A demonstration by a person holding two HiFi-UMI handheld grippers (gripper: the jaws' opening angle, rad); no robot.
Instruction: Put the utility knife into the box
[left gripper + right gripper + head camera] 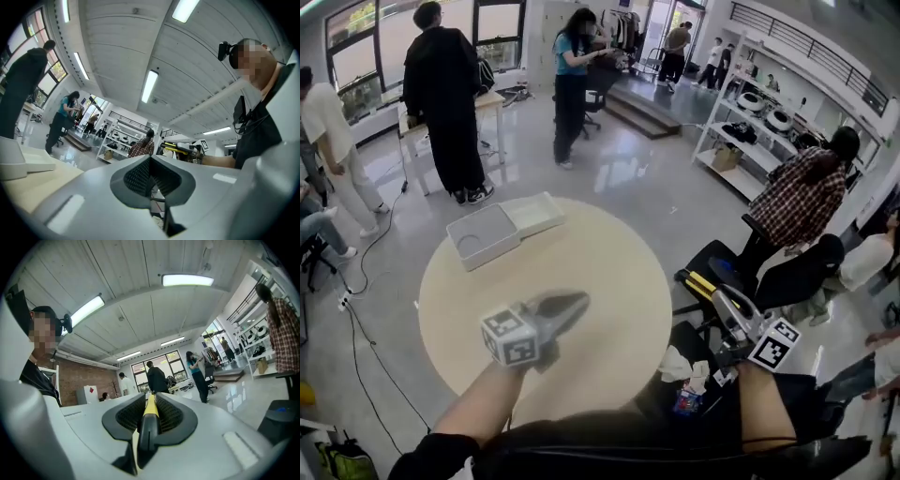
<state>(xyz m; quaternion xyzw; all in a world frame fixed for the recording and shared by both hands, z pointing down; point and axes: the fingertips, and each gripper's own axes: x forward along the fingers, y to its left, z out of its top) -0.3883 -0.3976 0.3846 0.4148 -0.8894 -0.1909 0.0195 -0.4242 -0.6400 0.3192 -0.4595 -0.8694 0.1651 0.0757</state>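
While I am holding the right gripper just off the table's edge at about four o'clock, its jaws are clamping the yellow-and-black utility knife, which is sticking out toward ten o'clock. I am hovering the left gripper over the table near six o'clock, jaws pressed together on nothing. The white box is sitting open at eleven o'clock.

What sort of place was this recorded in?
Probably an open workshop or lab hall: white shelving racks holding goods, a work table with people standing at it, and a polished floor around the round table.
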